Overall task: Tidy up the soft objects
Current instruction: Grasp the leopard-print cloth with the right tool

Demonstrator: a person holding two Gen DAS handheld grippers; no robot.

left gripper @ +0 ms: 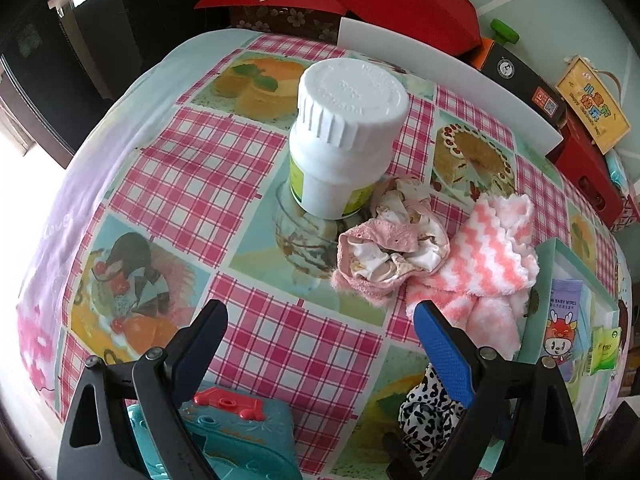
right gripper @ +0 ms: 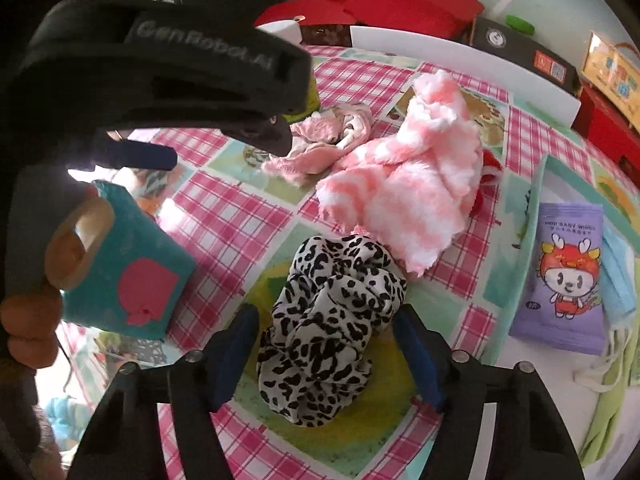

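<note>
While my right claw (right gripper: 326,354) reached down over the table (left gripper: 248,216), its blue fingers (right gripper: 234,354) straddled the leopard-print cloth (right gripper: 332,320), which lay bunched on the checked covering; whether the pads already pressed it I could not tell; my left claw (left gripper: 320,344) hung released over bare cloth, nothing between its fingers. Just beyond the leopard piece lay the fluffy pink-and-white towel (right gripper: 404,184), and touching that, the crumpled pink garment (left gripper: 384,248), which leaned against the white bottle (left gripper: 344,136); these crowded the far side. On my left stood a teal toy case (right gripper: 124,268), close beside my reach; on my right an open box (left gripper: 546,300) held a purple wipes packet (right gripper: 560,276) and a blue face mask (right gripper: 620,280).
</note>
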